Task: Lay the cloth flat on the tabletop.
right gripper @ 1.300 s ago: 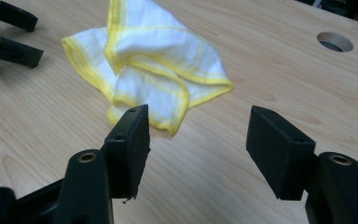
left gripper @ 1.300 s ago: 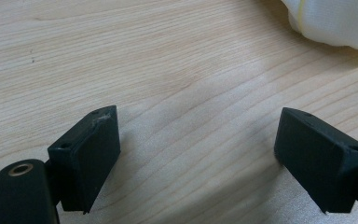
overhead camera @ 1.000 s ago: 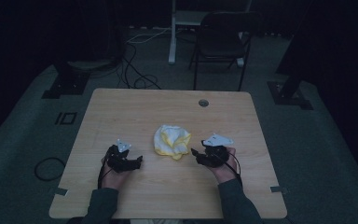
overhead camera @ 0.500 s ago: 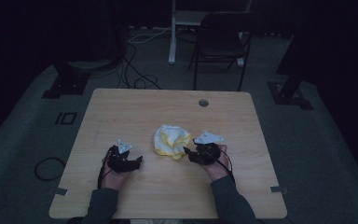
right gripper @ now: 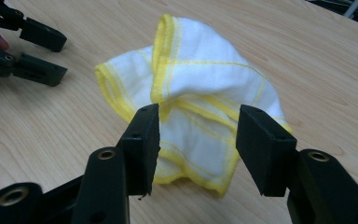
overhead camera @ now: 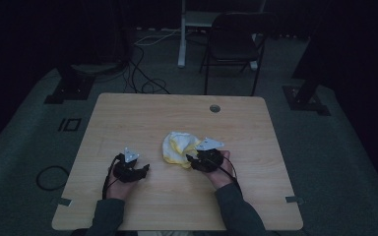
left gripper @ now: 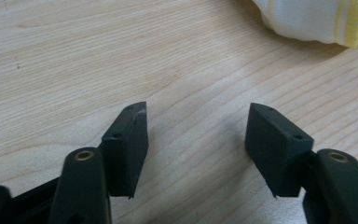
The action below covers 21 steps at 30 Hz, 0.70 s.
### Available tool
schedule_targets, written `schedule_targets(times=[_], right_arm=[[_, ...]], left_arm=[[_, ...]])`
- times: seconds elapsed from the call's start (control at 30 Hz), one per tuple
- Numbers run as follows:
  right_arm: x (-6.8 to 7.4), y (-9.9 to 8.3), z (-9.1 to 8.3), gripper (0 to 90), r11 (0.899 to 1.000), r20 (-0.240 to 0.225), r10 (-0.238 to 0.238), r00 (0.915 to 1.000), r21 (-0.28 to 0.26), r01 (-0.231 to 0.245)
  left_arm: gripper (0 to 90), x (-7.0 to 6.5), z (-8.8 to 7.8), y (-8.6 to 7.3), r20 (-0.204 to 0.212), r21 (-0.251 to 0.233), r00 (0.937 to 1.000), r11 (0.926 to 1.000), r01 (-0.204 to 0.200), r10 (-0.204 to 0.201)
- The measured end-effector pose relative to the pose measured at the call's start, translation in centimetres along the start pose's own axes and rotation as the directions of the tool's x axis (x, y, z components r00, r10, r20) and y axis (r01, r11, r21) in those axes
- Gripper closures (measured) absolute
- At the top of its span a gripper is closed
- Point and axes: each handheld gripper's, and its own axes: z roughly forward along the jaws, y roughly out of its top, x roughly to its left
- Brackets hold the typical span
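The right gripper (right gripper: 193,140) is held with its jaws apart, just in front of the crumpled white-and-yellow cloth (right gripper: 200,102), seemingly lined up to pinch its near edge. The left gripper (left gripper: 198,140) is parked with jaws spread over bare table (left gripper: 74,60), the cloth lying near the table's middle.
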Motion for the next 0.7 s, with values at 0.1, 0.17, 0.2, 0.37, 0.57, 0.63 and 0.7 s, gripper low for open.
schedule_targets(times=[0.1, 0.17, 0.2, 0.37, 0.57, 0.63, 0.7], right_arm=[[0.4, 0.2, 0.7, 50.6, 1.0, -0.007, -0.008, 0.9999, 0.005, 0.008], [0.7, 0.2, 1.2, 49.5, 1.0, -0.008, -0.013, 0.9999, 0.009, 0.013], [0.8, 0.3, 1.4, 49.2, 1.0, -0.009, -0.017, 0.9998, 0.012, 0.017], [1.2, 0.5, 2.4, 49.0, 0.999, -0.005, -0.03, 0.9995, 0.029, 0.03], [1.1, 0.9, 3.9, 61.6, 0.996, -0.007, -0.064, 0.9979, 0.055, 0.064], [0.9, 1.1, 3.9, 74.6, 0.996, -0.01, -0.081, 0.9967, 0.044, 0.081], [0.6, 1.3, 3.8, 81.2, 0.996, -0.006, -0.085, 0.9963, 0.041, 0.085]], left_arm=[[44.3, -0.2, -0.1, 0.0, 0.009, 0.0, 0.9999, 1.0, -0.006, 0.006], [45.7, -0.4, -0.1, 0.0, 0.02, -0.003, 0.9997, 0.9999, -0.012, 0.012], [46.6, -0.5, -0.1, 0.0, 0.024, -0.003, 0.9995, 0.9998, -0.02, 0.02], [49.6, -1.1, -0.1, 0.1, 0.055, -0.001, 0.9974, 0.9989, -0.047, 0.047], [50.7, -2.2, -0.5, 0.3, 0.071, -0.022, 0.994, 0.9965, -0.081, 0.082], [50.8, -2.4, -0.6, 0.4, 0.075, -0.029, 0.993, 0.9956, -0.089, 0.091], [50.9, -2.8, -0.9, 0.7, 0.085, -0.046, 0.9914, 0.9943, -0.096, 0.1]])
